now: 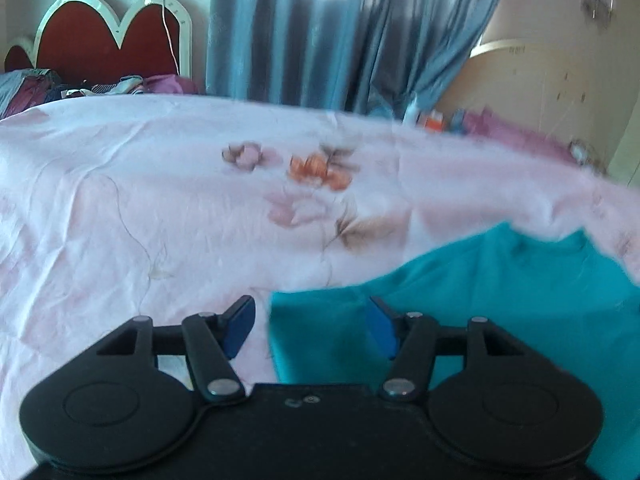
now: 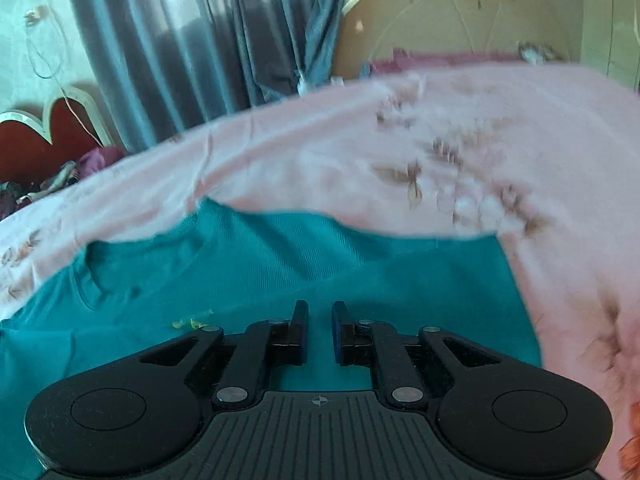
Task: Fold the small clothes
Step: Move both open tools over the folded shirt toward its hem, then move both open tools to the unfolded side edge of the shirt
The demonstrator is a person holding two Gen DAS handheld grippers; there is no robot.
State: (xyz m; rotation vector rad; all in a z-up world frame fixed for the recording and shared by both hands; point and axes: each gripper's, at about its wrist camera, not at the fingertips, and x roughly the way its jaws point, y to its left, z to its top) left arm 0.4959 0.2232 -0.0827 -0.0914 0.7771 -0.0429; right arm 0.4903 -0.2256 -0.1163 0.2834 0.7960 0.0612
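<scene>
A teal shirt (image 2: 280,280) lies spread on a pink flowered bedsheet (image 1: 160,200), its neckline toward the left in the right wrist view. The right gripper (image 2: 320,330) hangs over the middle of the shirt, fingers narrow with a small gap and nothing between them. The left gripper (image 1: 310,328) sits at the shirt's left edge, fingers wide apart and empty. Beyond the bed hang grey-blue curtains (image 1: 300,32); a red headboard (image 1: 100,40) stands far left.
</scene>
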